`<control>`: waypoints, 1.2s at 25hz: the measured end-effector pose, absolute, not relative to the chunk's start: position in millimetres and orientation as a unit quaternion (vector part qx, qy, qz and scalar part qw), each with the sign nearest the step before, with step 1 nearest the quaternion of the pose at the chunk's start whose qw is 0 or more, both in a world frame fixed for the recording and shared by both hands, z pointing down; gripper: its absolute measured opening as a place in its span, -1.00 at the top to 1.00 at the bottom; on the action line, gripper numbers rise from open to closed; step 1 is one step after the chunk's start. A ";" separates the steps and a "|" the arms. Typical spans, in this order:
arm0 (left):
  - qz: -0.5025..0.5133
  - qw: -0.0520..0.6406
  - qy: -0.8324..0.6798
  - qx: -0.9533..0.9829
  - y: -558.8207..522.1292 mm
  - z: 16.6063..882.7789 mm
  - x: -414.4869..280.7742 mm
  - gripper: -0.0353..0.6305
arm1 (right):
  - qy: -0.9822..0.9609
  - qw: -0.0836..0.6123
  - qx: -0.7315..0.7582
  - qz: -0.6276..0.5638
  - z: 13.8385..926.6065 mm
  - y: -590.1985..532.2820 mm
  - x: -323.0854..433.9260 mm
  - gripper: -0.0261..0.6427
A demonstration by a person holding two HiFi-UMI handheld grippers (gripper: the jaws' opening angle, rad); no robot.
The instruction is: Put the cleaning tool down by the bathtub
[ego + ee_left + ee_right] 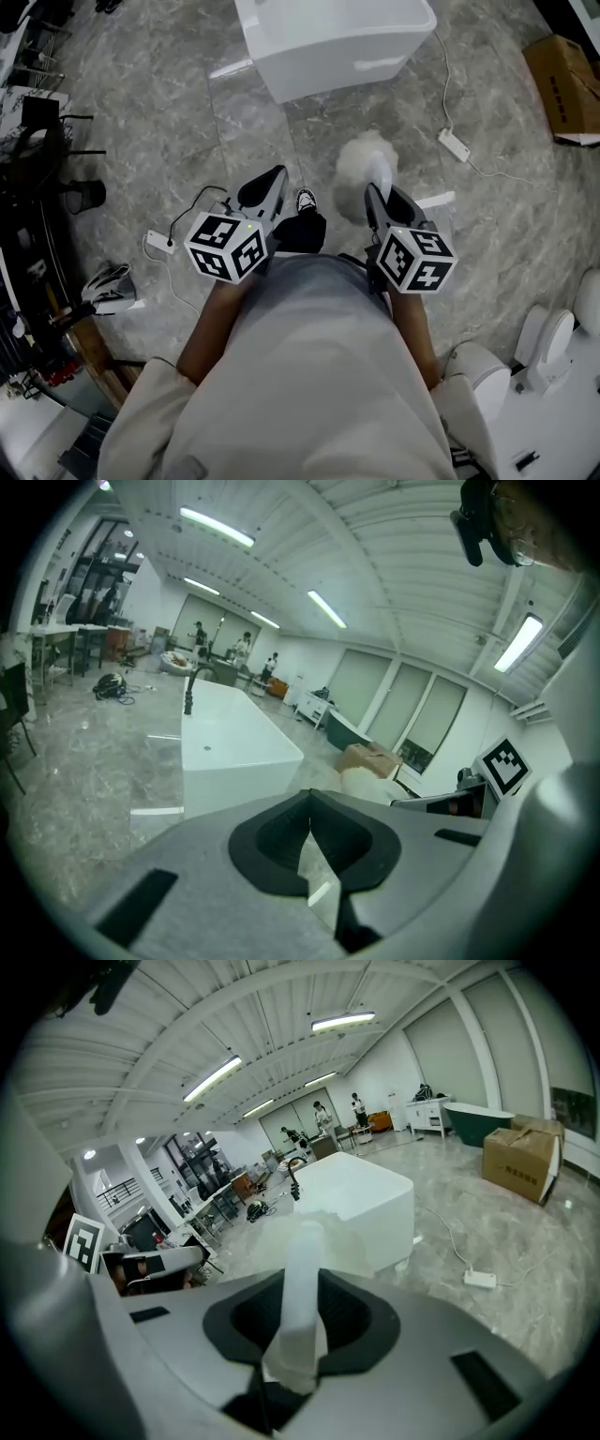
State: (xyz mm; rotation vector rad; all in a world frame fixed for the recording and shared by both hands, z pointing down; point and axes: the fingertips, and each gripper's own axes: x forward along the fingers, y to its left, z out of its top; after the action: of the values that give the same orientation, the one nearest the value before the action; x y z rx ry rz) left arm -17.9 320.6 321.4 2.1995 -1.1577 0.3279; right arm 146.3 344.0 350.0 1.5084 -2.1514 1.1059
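The white bathtub (337, 42) stands on the grey marble floor ahead of me, also in the left gripper view (230, 752) and the right gripper view (361, 1199). My right gripper (377, 199) is shut on the white handle (302, 1279) of the cleaning tool, whose fluffy white head (364, 167) sticks out past the jaws, short of the tub. My left gripper (275, 180) is level with it at the left, jaws together with nothing between them (310, 803). Both are held in front of my body above the floor.
A white power strip (454, 143) with its cable lies on the floor right of the tub. A cardboard box (561, 84) sits at the far right. Toilets (553, 347) stand at the lower right. Black stands (80, 192) and another power strip (159, 242) are at the left.
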 end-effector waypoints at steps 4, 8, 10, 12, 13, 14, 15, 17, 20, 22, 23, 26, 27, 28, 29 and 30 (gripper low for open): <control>0.119 0.307 -0.426 0.843 293.6 319.3 -21.4 0.88 | -0.744 0.142 0.534 0.375 344.1 318.4 140.6 0.67; 0.110 0.299 -0.417 0.851 271.0 313.9 -26.2 0.88 | -0.744 0.142 0.540 0.367 338.4 298.2 133.7 0.67; 0.105 0.298 -0.416 0.853 262.4 312.9 -29.4 0.88 | -0.746 0.142 0.540 0.363 335.5 289.7 128.3 0.67; 0.099 0.300 -0.414 0.853 258.5 313.3 -32.1 0.88 | -0.748 0.143 0.540 0.359 334.1 284.8 123.6 0.67; 0.097 0.301 -0.414 0.853 257.5 313.7 -32.9 0.88 | -0.748 0.143 0.540 0.358 333.8 282.9 122.3 0.67; 0.095 0.303 -0.414 0.853 256.5 314.0 -33.5 0.88 | -0.748 0.143 0.540 0.358 333.5 281.1 121.7 0.67; 0.093 0.304 -0.413 0.853 255.5 314.1 -34.1 0.88 | -0.748 0.143 0.540 0.357 333.2 279.4 121.4 0.67; 0.091 0.305 -0.413 0.853 253.2 314.0 -36.0 0.88 | -0.747 0.144 0.542 0.357 332.7 276.4 121.2 0.67; 0.088 0.307 -0.415 0.852 249.2 313.6 -40.2 0.88 | -0.746 0.145 0.543 0.358 333.1 272.0 120.0 0.67; 0.088 0.310 -0.415 0.851 246.9 314.7 -40.5 0.88 | -0.744 0.144 0.544 0.360 333.5 268.9 120.9 0.67; 0.089 0.311 -0.415 0.850 245.2 315.6 -39.6 0.88 | -0.744 0.142 0.544 0.361 333.7 266.8 121.7 0.67; 0.094 0.314 -0.412 0.850 239.2 318.5 -34.7 0.88 | -0.742 0.141 0.544 0.365 336.0 260.2 124.3 0.67; 0.095 0.314 -0.411 0.850 236.2 319.2 -32.7 0.88 | -0.742 0.140 0.543 0.367 337.0 257.4 125.3 0.67; 0.096 0.315 -0.411 0.850 232.3 319.7 -30.7 0.88 | -0.742 0.140 0.542 0.369 338.0 253.6 126.6 0.67; 0.097 0.315 -0.412 0.850 227.4 319.9 -28.3 0.88 | -0.742 0.139 0.541 0.370 338.9 248.7 128.5 0.67; 0.098 0.315 -0.412 0.849 221.6 320.1 -25.8 0.88 | -0.742 0.139 0.540 0.371 339.8 242.7 130.9 0.67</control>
State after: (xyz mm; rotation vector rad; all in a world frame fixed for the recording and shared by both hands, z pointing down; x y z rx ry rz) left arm -25.8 221.6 320.1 2.2387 -1.0864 0.2571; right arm 130.9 242.7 339.8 1.5621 -2.1464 1.0717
